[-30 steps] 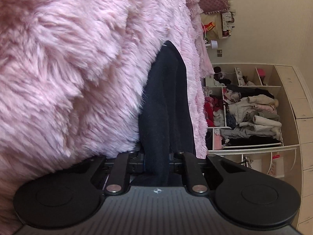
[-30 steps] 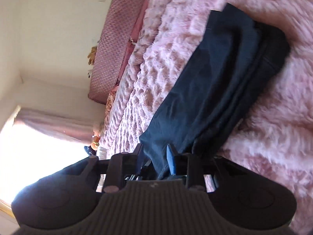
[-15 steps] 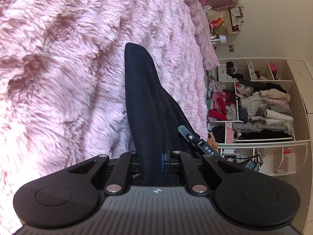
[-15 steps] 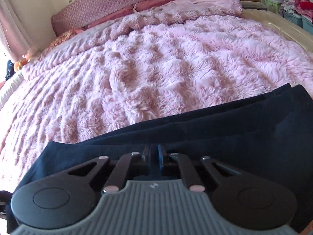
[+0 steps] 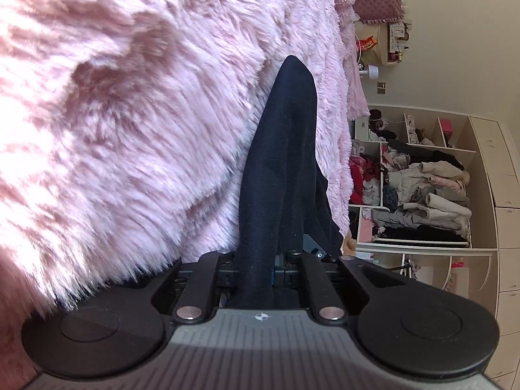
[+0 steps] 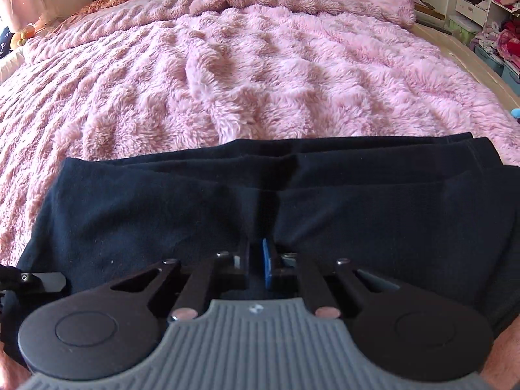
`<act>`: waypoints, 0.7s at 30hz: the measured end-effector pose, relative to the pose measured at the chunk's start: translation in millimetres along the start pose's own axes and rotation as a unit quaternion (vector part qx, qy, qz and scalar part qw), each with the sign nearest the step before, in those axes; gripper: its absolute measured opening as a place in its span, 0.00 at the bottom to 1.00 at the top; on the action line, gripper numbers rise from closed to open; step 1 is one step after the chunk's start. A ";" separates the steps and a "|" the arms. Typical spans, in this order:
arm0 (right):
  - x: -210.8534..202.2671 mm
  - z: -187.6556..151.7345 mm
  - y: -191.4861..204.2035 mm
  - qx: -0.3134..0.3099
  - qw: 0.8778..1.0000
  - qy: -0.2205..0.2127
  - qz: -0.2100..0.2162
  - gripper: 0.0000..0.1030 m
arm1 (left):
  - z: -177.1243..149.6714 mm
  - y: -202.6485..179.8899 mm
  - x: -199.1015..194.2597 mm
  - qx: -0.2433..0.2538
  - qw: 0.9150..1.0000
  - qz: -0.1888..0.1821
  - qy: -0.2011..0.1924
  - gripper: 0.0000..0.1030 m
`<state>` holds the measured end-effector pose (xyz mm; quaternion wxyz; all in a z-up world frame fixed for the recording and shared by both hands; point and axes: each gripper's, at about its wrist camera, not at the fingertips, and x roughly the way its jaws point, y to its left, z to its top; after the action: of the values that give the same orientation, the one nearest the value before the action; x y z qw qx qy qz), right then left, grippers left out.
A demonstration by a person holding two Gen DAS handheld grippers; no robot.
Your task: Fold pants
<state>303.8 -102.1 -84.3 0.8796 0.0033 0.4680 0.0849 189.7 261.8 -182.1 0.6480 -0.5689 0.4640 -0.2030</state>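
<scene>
Since a second ago the right gripper (image 6: 256, 260) has swung level, both it and the left gripper (image 5: 255, 260) pinched shut on the pants (image 6: 260, 201), whose stacked edges at twelve o'clock may slip askew on the plush blanket (image 6: 260, 74).

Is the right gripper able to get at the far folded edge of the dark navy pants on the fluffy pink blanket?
Probably yes: the right gripper sits low over the dark navy pants, and nothing lies between it and the far edge on the fluffy pink blanket.
</scene>
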 end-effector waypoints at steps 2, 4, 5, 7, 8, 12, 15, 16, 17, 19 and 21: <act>-6.1 -3.1 -0.3 -0.004 1.000 0.005 0.003 0.02 | -0.8 1.8 -0.3 -0.002 1.000 -0.005 -0.001 0.12; -12.4 -8.4 -1.5 -0.006 1.000 0.012 0.010 0.03 | -0.8 4.2 -1.4 -0.004 1.000 -0.009 -0.001 0.12; -15.7 -11.7 -2.5 -0.007 1.000 0.016 0.013 0.03 | -0.5 4.2 -1.3 -0.004 1.000 -0.009 -0.001 0.12; -23.7 -19.9 -6.5 0.001 0.999 0.030 0.026 0.03 | -1.0 2.9 -2.4 0.000 1.000 -0.008 -0.002 0.12; -30.0 -25.9 -8.0 0.005 0.999 0.041 0.036 0.03 | -1.4 2.5 -2.4 0.002 1.000 -0.006 -0.002 0.12; -50.2 -53.2 -12.8 -0.002 0.997 0.057 0.052 0.03 | -4.2 3.0 -2.5 0.006 1.000 -0.003 -0.001 0.12; -61.8 -70.0 -19.3 0.002 0.995 0.072 0.062 0.01 | -5.1 0.3 -2.2 0.012 1.000 0.002 0.001 0.12; -65.1 -73.1 -21.5 0.007 0.994 0.084 0.065 0.03 | -5.9 -0.7 -3.0 0.013 1.000 0.004 -0.001 0.12; -67.0 -76.9 -25.2 0.020 0.991 0.107 0.075 0.03 | -6.5 -1.8 -3.8 0.012 1.000 0.006 -0.004 0.10; -81.0 -83.7 -35.0 0.050 0.988 0.100 0.106 0.03 | -7.8 -8.0 -5.5 0.010 1.000 0.017 -0.008 0.10; -98.4 -77.8 -40.7 0.049 0.991 0.060 0.107 0.07 | -10.5 -23.0 -6.6 0.033 0.999 0.038 -0.014 0.10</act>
<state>191.8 -162.9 -50.6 0.8346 0.0915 0.5206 0.1550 183.9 255.1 -157.5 0.6800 -0.5317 0.4695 -0.1855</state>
